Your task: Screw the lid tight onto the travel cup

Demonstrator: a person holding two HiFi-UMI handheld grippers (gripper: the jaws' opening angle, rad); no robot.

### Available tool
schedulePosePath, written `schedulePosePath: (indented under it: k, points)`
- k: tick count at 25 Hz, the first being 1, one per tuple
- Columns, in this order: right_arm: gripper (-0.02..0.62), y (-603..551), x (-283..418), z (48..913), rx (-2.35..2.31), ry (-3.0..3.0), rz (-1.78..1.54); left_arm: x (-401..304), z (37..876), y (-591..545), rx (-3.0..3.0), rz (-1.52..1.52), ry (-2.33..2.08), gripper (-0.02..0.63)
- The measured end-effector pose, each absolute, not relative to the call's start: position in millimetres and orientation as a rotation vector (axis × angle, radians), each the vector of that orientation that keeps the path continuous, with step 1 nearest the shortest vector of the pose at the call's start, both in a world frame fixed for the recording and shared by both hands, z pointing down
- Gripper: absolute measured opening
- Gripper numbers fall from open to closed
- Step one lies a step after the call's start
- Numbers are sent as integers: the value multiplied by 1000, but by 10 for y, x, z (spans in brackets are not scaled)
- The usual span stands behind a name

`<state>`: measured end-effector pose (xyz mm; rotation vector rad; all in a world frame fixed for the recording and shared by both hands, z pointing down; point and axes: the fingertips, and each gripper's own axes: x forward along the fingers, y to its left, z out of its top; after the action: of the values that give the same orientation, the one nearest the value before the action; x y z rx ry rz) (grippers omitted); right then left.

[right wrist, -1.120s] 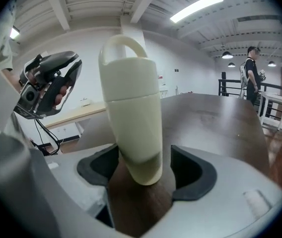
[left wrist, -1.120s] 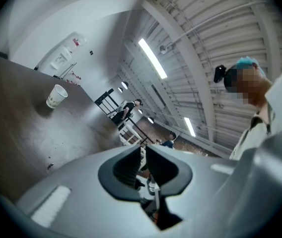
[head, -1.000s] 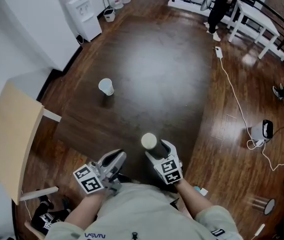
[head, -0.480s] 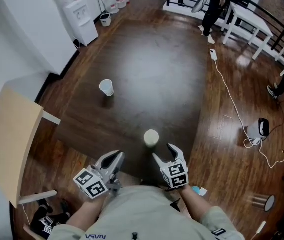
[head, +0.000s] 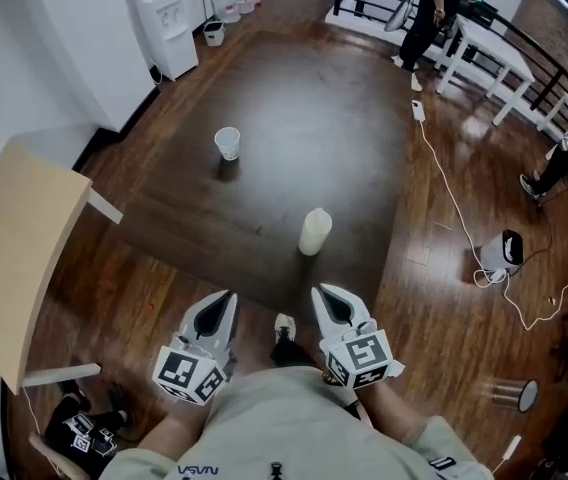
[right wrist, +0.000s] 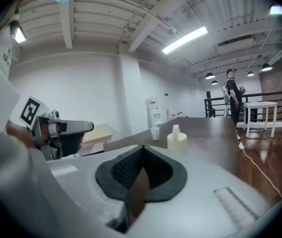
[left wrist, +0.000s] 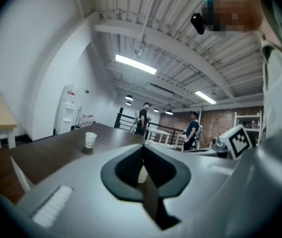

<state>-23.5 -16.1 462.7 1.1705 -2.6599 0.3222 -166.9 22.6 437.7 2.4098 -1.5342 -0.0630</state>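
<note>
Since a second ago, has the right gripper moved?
Yes: the right gripper has backed away from the travel cup on the table, toward the person.

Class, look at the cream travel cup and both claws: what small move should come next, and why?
Probably just lower and rest both claws: the left claw and right claw are shut, empty, short of the table, and the travel cup stands capped, untouched. Tightness can't be seen.

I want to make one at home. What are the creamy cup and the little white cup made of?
The cream travel cup looks like smooth matte plastic: even colour, dull sheen; coated metal is possible. The small white cup looks like thin paper: tapered, matte, thin-rimmed.
</note>
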Motion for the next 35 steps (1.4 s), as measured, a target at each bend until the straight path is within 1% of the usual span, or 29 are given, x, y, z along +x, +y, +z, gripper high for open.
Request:
schedulePosePath:
  k: [4,11,20,25,30,35]
  points:
    - [2,364,-313,4460,1170,-2687,294,-1697,4294,731,2442,-80,-1602,3]
    - [2,1170,-273,4227,1195,-2705,284,-1322,4298,1538,2487,-98,-1505,3]
    - [2,1754,-15,3895,1189,-2741,224,-1024,4036,2081,2496,-131,-1527,2]
    - [2,1989,247,3861,1150,-2782,211,-613,3973,2262,2507,-148,-1513,2]
    - [2,2230,666,3823,1123,-2816,151,-84,3870,2422,2538,-147,-1534,2]
    - [2,2431,1070,3780,1126,-2871,160,358,4006,2601,2521,-105,-1543,2]
